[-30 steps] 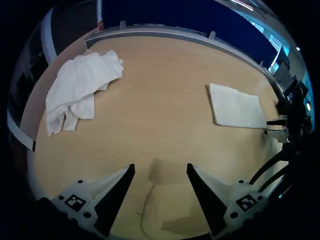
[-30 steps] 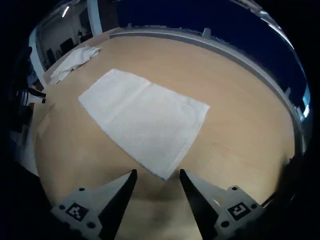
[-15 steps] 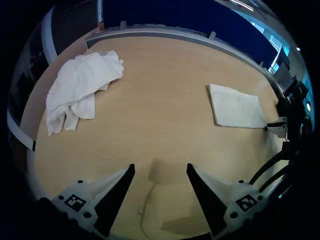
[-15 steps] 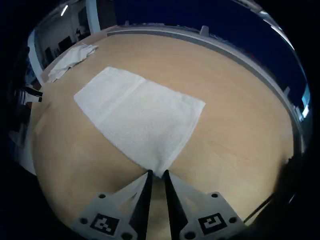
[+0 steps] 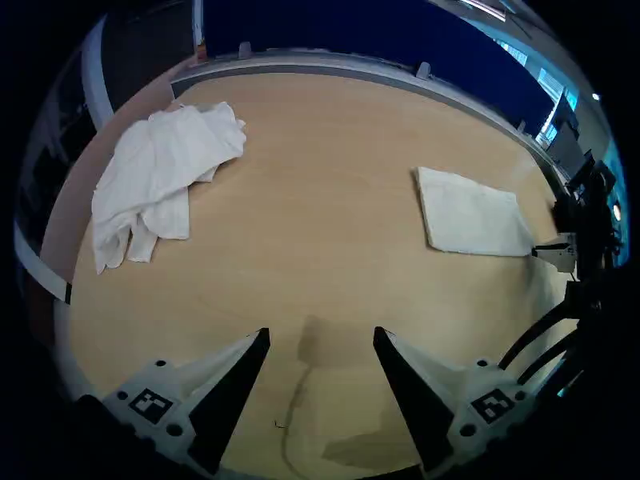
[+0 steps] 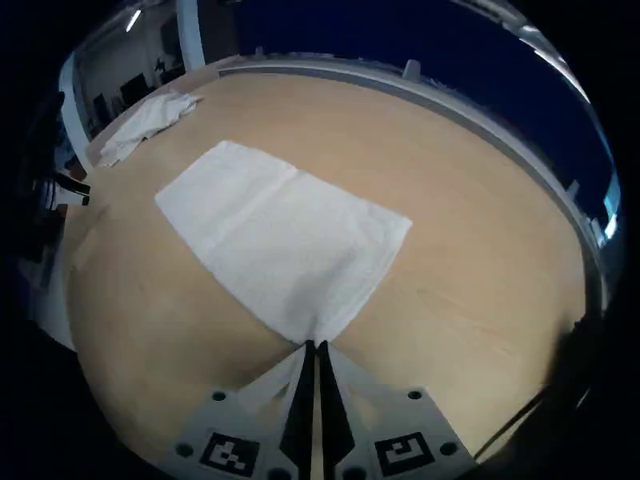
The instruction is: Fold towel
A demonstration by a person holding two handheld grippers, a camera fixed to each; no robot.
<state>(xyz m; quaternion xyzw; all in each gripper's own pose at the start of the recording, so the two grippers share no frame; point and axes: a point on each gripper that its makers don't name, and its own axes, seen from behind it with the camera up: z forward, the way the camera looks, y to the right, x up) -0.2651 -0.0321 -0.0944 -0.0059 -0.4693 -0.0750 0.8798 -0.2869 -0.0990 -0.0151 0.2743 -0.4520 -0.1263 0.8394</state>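
At the far left of the left gripper view a heap of crumpled white cloth (image 5: 160,172) lies near the back corner of the wooden table (image 5: 320,160), well apart from everything else; in the right gripper view it sits small in the far left corner (image 6: 148,118). The left gripper (image 5: 320,330) hangs over bare wood in the middle, its fingers spread wide with nothing between them, just as it was a second ago. Further right lies the towel (image 5: 470,214), a flat white rectangle on the table. At its right-hand edge the right gripper (image 5: 554,252) shows small and dark, with its tips at the towel's corner. In the right gripper view the towel (image 6: 280,240) spreads away from the camera, and its nearest corner runs straight into the right gripper (image 6: 314,344). The change is here. A second ago those fingers stood apart on either side of that corner, and half a second ago they had nearly met. Now they are pressed together with only a thin slit between them, and the corner appears pinched in it. The cloth beside it looks slightly gathered and shaded. The grasp looks made, so the likely next step is to lift this corner and carry it across to fold the towel over.
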